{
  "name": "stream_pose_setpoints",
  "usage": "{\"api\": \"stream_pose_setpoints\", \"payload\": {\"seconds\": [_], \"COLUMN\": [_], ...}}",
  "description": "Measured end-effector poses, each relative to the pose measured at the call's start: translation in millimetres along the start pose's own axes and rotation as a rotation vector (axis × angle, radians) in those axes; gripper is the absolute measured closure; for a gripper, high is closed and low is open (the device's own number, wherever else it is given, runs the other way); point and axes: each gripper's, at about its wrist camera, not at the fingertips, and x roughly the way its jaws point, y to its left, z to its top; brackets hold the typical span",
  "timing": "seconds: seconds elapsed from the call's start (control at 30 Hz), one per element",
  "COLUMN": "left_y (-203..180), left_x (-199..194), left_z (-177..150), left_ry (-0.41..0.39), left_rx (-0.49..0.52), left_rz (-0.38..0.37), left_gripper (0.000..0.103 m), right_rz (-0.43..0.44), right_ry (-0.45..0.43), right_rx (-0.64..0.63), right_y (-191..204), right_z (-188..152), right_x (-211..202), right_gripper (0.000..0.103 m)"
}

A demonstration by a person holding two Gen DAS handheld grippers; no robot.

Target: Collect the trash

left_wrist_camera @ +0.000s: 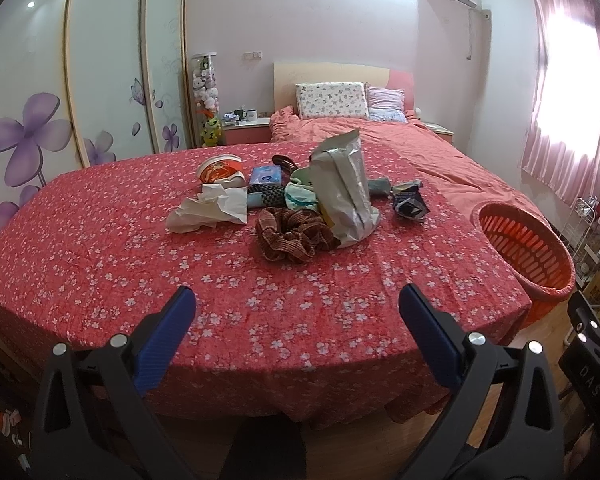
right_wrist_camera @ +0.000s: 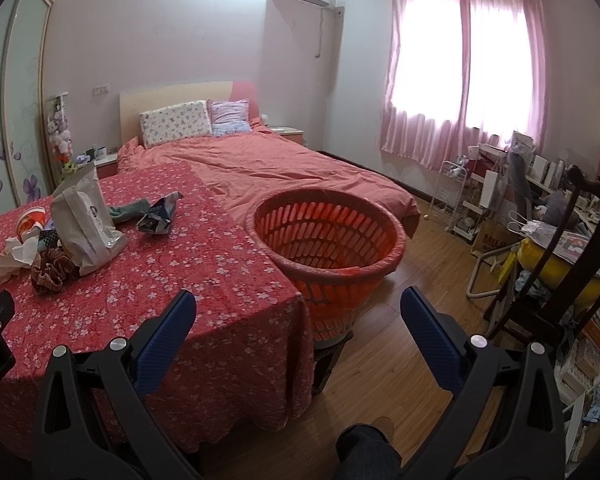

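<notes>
A pile of trash lies on the red flowered tablecloth: a tall grey foil bag, crumpled white tissue, a red instant-noodle cup, a blue packet, a dark crumpled wrapper and a brown scrunchie. The bag and wrapper also show in the right wrist view. An orange slatted basket stands at the table's right edge. My left gripper is open and empty above the table's near edge. My right gripper is open and empty, in front of the basket.
A bed with a pink cover lies behind the table. A wardrobe with purple flowers is at the left. A dark wooden chair and cluttered shelves stand at the right on the wooden floor.
</notes>
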Motion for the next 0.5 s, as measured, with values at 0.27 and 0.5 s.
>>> {"api": "stream_pose_setpoints", "payload": {"seconds": [0.27, 0.5], "left_y": [37.9, 86.2], "left_x": [27.1, 50.4], "left_z": [11.0, 22.9], "left_ry": [0.027, 0.037], "left_rx": [-0.073, -0.141], "left_rz": [0.049, 0.121], "left_gripper": [0.004, 0.004], "right_rz": [0.162, 0.327], "right_ry": [0.034, 0.021], "right_rx": [-0.033, -0.070], "right_y": [39.7, 90.0], "right_z": [10.1, 27.4], "right_x": [20.8, 32.8], "right_gripper": [0.002, 0.002]}}
